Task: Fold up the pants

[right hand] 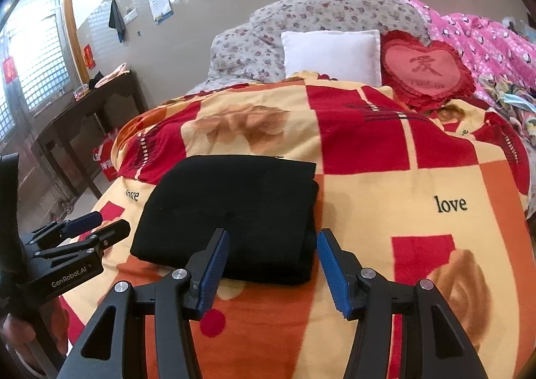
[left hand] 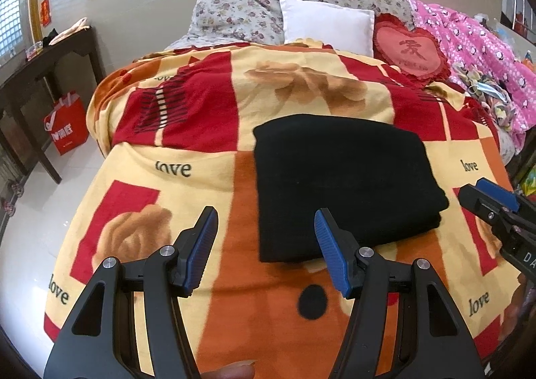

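The black pants lie folded into a neat rectangle on the patterned blanket; they also show in the right wrist view. My left gripper is open and empty, just in front of the pants' near left corner. My right gripper is open and empty, just in front of the pants' near right edge. Each gripper shows in the other's view: the right gripper at the pants' right, the left gripper at their left.
The bed carries a white pillow, a red heart cushion, a floral quilt and a pink quilt. A dark wooden table and a red bag stand on the floor at the left.
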